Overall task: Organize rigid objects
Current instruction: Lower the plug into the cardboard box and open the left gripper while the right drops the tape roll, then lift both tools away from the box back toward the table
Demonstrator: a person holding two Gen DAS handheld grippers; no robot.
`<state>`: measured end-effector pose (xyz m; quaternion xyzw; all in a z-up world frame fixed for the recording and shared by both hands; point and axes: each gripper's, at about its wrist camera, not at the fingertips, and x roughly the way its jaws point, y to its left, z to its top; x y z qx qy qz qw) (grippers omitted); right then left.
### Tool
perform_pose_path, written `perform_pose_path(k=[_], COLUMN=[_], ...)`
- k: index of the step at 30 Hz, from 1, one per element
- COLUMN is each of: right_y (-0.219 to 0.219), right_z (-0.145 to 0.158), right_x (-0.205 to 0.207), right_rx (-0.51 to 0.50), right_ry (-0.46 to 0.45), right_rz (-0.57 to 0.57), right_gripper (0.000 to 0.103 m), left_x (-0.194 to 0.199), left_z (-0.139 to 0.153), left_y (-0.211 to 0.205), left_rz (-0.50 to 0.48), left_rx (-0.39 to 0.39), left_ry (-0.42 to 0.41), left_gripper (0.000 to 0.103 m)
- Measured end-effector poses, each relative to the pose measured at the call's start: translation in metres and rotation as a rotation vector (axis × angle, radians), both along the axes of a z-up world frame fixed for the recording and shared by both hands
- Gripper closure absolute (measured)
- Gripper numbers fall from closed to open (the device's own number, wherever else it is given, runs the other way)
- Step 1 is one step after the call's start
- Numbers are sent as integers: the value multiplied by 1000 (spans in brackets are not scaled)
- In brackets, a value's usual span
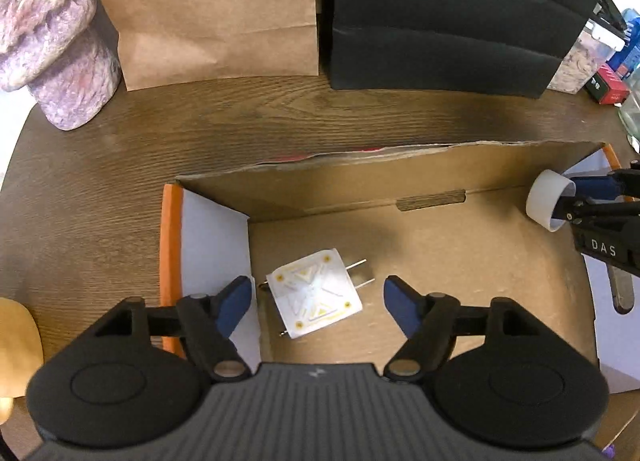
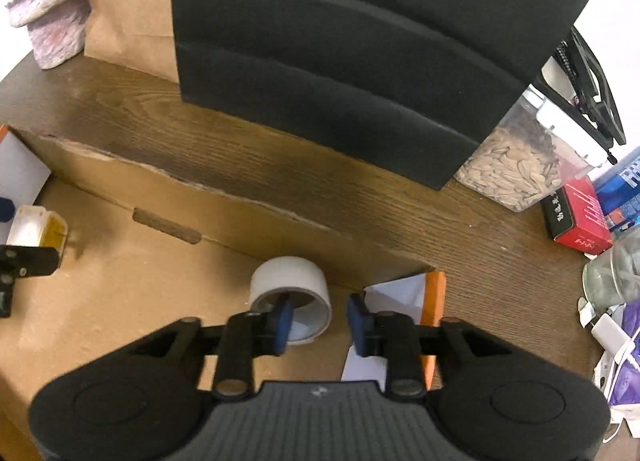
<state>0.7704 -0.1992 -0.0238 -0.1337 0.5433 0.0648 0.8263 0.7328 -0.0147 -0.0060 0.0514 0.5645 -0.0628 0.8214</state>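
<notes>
Black ribbed tool (image 1: pixel 318 293) with blue pads (image 1: pixel 236 303), round pivot housings, "DAS" lettering.

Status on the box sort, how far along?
Done: the white plug adapter lies on the cardboard box floor, between the open left hand-held gripper. In hand: the right hand-held gripper has one finger through the tape roll, pads not pressing. Left: nothing else loose shows to sort.

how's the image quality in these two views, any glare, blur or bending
Left wrist view: sharp; fisheye bows the cardboard box rim, and light washes out the white plug adapter. Right wrist view: softer, the black bag bulges with distortion, the corners go dark, and the tape roll casts a soft shadow on the box floor.
</notes>
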Motion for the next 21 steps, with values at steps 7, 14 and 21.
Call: perform_pose_path(k=[7, 14, 21], right_y=[-4, -13, -21], right_z=[26, 92, 142], right_x=[-18, -74, -163], right_rx=[19, 80, 195], right_ry=[-26, -148, -405], right_rz=[-2, -11, -28], right_gripper=[63, 48, 28], left_x=[-13, -69, -164], left_z=[21, 85, 131], left_y=[4, 6, 4], left_rz=[21, 42, 66], left_rx=[-19, -70, -134], left_ry=[-17, -151, -575], left_gripper=[23, 20, 3])
